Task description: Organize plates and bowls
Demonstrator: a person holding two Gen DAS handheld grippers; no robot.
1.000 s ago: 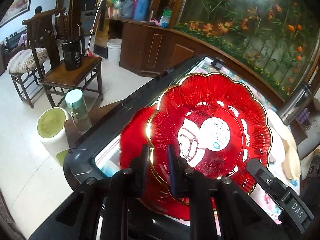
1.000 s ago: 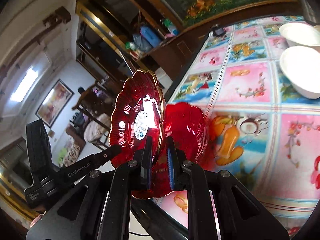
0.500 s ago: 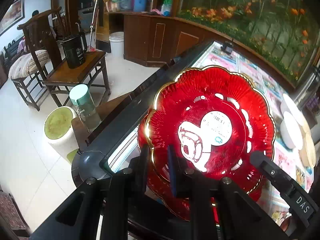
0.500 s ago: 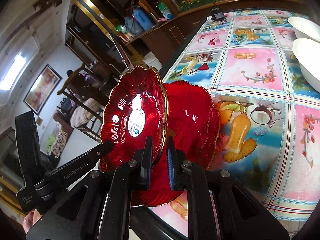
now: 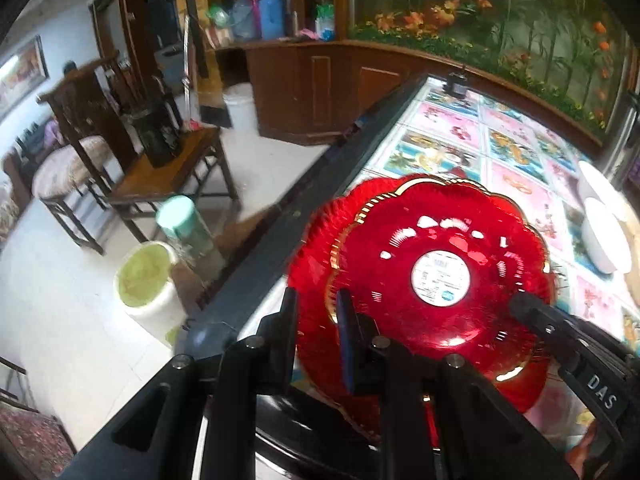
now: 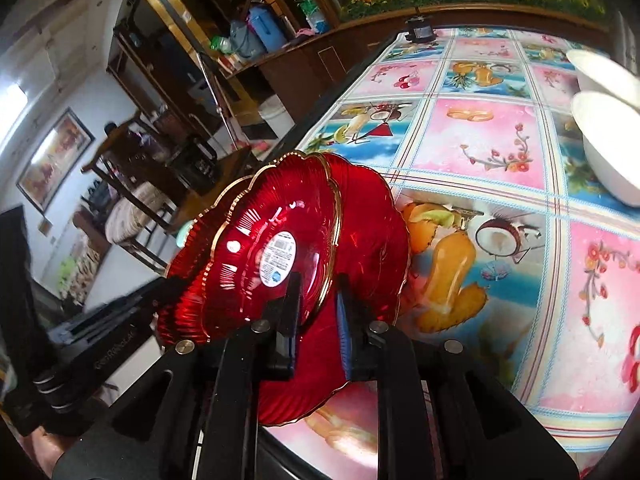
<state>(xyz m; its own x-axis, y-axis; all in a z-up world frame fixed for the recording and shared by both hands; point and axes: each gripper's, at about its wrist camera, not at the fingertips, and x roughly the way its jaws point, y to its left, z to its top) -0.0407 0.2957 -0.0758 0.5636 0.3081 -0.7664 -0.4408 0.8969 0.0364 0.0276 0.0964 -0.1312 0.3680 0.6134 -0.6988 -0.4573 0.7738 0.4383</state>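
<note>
A red scalloped glass plate [image 5: 440, 280] with a gold rim and a white round label is held at both sides. My left gripper [image 5: 316, 320] is shut on its near rim. My right gripper [image 6: 316, 312] is shut on the opposite rim of the same plate [image 6: 272, 248]. The plate hovers low and nearly flat over a second red plate [image 6: 368, 248] lying on the table near its left edge. The lower plate also shows in the left wrist view [image 5: 316, 240]. The other gripper's body [image 5: 580, 360] reaches in from the right.
White bowls [image 6: 608, 140] stand on the fruit-patterned tablecloth [image 6: 480, 140] at the right. The table's dark edge [image 5: 304, 200] runs left of the plates. Beyond it are a wooden chair [image 5: 160, 168], a teal-lidded bottle [image 5: 188, 228] and a white bin [image 5: 148, 280].
The held plate has tipped from steeply tilted to almost flat and has come down closer over the lower red plate. Both grippers stay shut on it.
</note>
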